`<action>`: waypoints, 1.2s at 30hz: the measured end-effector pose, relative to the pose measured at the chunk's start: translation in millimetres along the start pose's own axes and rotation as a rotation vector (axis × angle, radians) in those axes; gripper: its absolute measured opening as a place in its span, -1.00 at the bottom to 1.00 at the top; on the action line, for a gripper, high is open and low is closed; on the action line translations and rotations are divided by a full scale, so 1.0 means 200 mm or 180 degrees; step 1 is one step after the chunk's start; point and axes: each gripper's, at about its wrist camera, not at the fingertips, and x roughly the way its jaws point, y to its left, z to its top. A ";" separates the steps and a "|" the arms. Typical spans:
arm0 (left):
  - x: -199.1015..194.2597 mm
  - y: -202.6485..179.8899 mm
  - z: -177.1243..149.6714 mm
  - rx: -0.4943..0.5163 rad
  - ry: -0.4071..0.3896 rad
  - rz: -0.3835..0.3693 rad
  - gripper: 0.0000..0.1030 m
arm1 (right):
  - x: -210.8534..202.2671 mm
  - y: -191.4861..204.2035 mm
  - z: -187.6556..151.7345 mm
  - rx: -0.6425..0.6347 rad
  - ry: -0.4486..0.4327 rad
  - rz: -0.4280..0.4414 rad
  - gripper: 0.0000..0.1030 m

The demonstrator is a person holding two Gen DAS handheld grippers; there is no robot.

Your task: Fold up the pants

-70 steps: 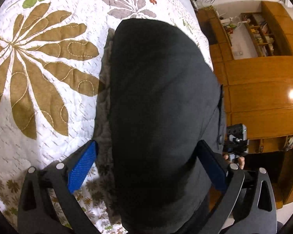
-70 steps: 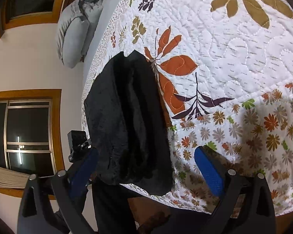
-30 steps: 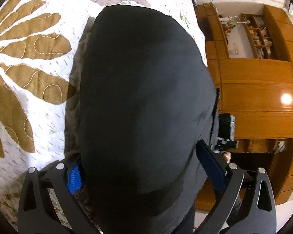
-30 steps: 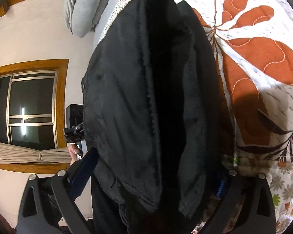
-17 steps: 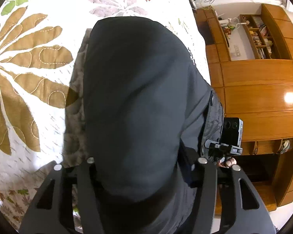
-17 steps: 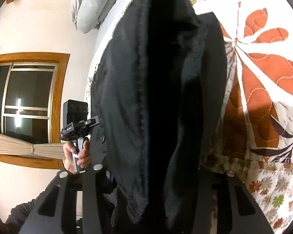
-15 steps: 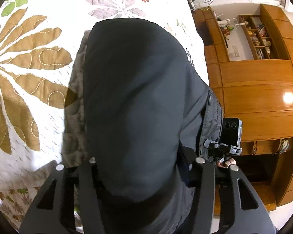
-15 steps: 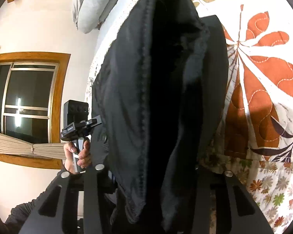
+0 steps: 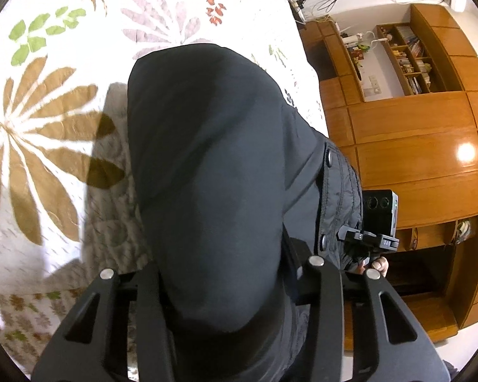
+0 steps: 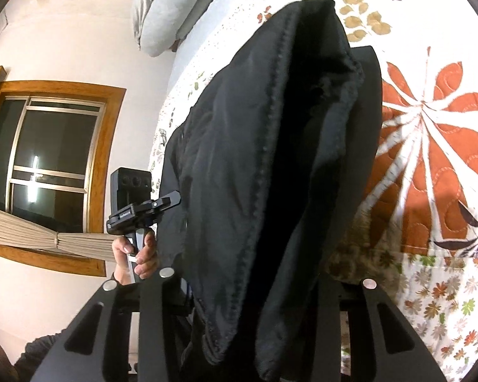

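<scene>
Above quilted bedspread (image 9: 47, 191), we are clamping black pants (image 9: 213, 175) in left gripper (image 9: 220, 289) and right gripper (image 10: 245, 289), both closed on cloth; thick layers are risking slipping free, spoiling the fold.

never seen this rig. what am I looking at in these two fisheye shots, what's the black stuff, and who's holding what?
There is no robot arm. A person carries a handheld two-finger claw in each hand, and each claw has a fisheye camera looking forward along its fingers.

The left wrist view shows the left claw shut on the dark pants. In the right wrist view, the right claw is shut on the same pants, here showing the bunched layers.

Each camera also catches the other handheld unit: the person's left hand shows by the window. Below lies a bed with a floral quilt; wooden cabinets stand beyond.
</scene>
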 end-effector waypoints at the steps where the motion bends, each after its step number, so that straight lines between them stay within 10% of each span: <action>1: -0.02 0.01 0.01 0.0008 -0.0012 0.0003 -0.21 | 0.01 0.02 0.01 -0.0021 0.0004 -0.0004 -0.22; 24: -0.35 0.22 0.91 -0.0123 -0.0318 0.0328 -0.20 | 0.48 0.37 0.96 -0.0399 0.0160 -0.0125 -0.23; 36: -0.26 0.60 1.15 -0.0395 -0.0246 0.0365 -0.17 | 0.77 0.10 1.23 -0.0225 0.0336 -0.0183 -0.22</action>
